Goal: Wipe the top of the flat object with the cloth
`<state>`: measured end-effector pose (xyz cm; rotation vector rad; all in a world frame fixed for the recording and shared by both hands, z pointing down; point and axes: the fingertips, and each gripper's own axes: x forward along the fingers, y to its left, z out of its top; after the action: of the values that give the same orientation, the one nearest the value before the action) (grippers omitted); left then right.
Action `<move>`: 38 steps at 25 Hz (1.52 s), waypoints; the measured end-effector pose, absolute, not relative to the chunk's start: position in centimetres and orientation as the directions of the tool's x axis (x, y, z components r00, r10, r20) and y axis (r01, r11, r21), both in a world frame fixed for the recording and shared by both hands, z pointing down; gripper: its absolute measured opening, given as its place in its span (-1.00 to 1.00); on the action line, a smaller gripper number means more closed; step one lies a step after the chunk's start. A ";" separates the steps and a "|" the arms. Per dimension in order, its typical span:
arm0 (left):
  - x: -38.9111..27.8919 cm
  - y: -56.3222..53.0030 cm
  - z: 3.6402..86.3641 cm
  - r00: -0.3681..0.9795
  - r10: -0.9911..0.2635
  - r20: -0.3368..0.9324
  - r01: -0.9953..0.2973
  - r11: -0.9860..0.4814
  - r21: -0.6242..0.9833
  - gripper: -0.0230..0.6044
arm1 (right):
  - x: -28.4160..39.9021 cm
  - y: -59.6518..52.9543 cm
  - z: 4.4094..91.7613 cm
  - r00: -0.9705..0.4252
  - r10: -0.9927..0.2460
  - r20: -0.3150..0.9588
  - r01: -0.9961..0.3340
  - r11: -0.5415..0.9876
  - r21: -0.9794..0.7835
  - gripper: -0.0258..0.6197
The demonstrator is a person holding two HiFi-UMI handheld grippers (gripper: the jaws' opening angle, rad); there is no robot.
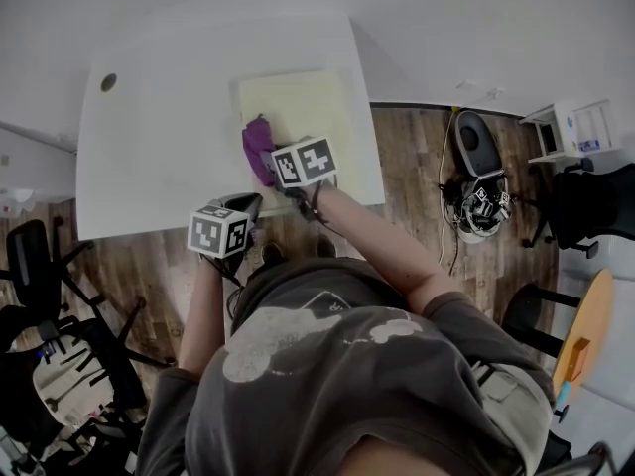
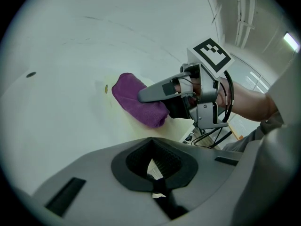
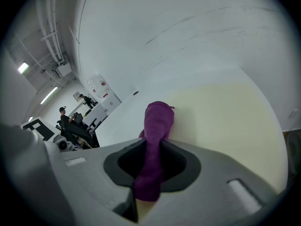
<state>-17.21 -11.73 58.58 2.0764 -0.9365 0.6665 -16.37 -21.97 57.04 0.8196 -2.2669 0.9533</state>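
Head view: a person stands at a white rectangular table (image 1: 159, 137) with a tool in each hand. A pale yellow flat rectangular mat (image 1: 303, 102) lies on the table near its right and near edges. The right gripper (image 1: 270, 172) pinches a purple folded terry cloth (image 1: 258, 147), which rests on the mat's left edge.

The right gripper view shows its jaws clamped on the cloth, with the free end bunched on the mat ahead. The left gripper (image 1: 238, 211) hovers just beside the table's near edge. In the left gripper view its jaws are drawn together on nothing.

The wiping seems barely begun, since nearly all of the mat lies bare to the right of the cloth. To do it well, I would press the cloth flat onto the mat. I would then sweep in overlapping passes from the left edge to the right. A light sheet could slide, so the free left gripper could pin down the near corner.

No brand, label or readable writing shows. Each gripper's cube carries only black and white square markers.
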 end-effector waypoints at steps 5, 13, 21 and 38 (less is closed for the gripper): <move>-17.3 -11.7 58.5 0.590 -0.405 0.698 -0.795 -0.445 0.413 -0.89 | -14.6 -22.3 57.2 -0.655 -0.333 0.678 -0.719 0.551 -0.424 -0.69; -17.1 -11.6 58.5 0.578 -0.410 0.706 -0.803 -0.442 0.401 -0.89 | -11.3 -22.9 57.3 -0.644 -0.363 0.673 -0.742 0.511 -0.434 -0.69; -17.2 -11.7 58.5 0.574 -0.411 0.709 -0.806 -0.437 0.399 -0.89 | -8.1 -23.7 57.3 -0.623 -0.400 0.672 -0.769 0.469 -0.435 -0.69; -17.1 -11.7 58.4 0.573 -0.415 0.707 -0.807 -0.434 0.399 -0.89 | -1.0 -24.4 57.5 -0.571 -0.452 0.685 -0.818 0.388 -0.425 -0.69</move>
<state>-17.10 -11.70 58.43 2.0628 -0.9728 0.6750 -1.00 -24.41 57.50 1.0898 -2.1882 1.0542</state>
